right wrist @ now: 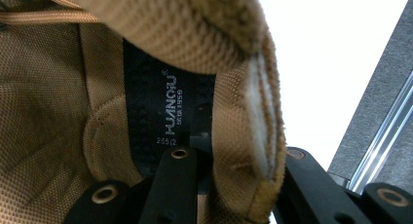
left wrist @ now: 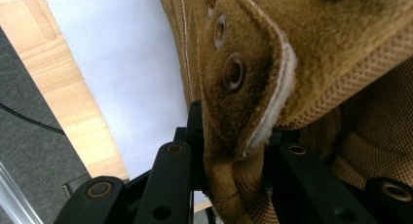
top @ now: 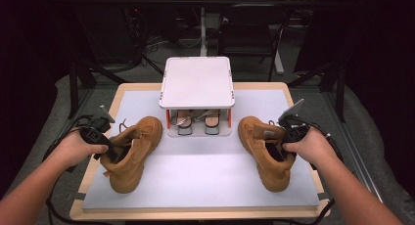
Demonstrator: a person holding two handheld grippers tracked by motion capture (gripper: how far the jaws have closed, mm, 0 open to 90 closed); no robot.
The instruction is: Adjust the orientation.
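Both grippers, left (top: 105, 149) and right (top: 284, 144), have their fingers clamped on a boot collar (left boot (top: 132, 154), right boot (top: 264, 151), both on the counter (top: 205, 171)), so that soft padding could probably slip out once lifted.

floor: grey carpet (top: 63, 93) | table: light wood (top: 128, 88) | surroundings: dark, cables (top: 147, 44)

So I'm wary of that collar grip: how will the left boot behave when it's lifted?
The left boot will probably hang toe-down, since the left gripper pinches only its collar. That padded collar looks soft, so expect it to bend. The thick sole suggests some weight.
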